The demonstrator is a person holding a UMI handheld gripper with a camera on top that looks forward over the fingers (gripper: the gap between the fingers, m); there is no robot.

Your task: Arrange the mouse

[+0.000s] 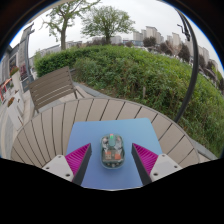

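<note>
A transparent computer mouse with coloured parts inside lies on a blue mat on a round wooden slatted table. My gripper is open. Its magenta pads stand at either side of the mouse, with a gap on each side. The mouse rests on the mat between the fingers, toward their tips.
A wooden bench stands beyond the table at the left. A green hedge and grass slope lie behind the table. A dark pole rises at the right. Trees and buildings show far off.
</note>
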